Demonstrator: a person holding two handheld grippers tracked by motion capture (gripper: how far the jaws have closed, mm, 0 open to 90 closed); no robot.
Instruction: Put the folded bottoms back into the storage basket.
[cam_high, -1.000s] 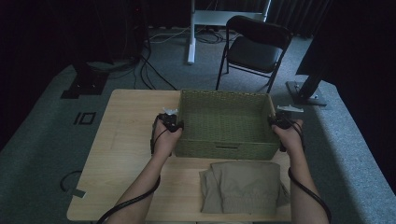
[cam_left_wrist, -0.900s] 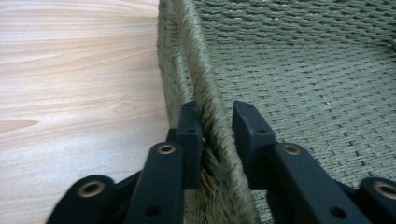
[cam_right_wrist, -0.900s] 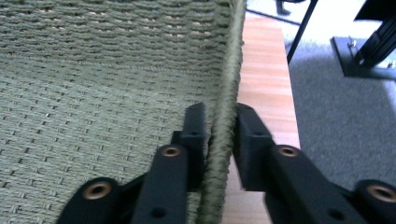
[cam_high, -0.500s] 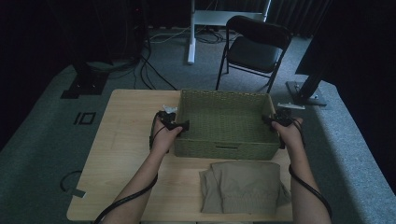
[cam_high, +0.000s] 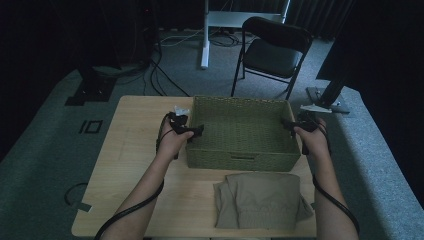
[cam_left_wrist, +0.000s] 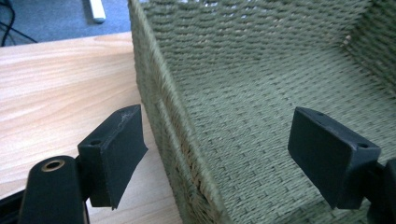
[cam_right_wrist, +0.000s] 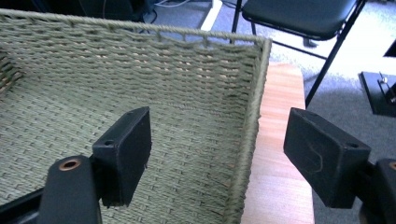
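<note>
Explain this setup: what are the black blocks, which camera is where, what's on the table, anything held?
A person holds a hand-held gripper in each hand: left hand-held gripper, right hand-held gripper. The high view looks down from above the person. Each gripper view looks along that tool's own two black jaws. On the wooden table stand a green woven basket and, nearer the person, a folded tan cloth. Both pairs of jaws have just been opening and now straddle the basket's side walls without pressing them. Nothing is held.
</note>
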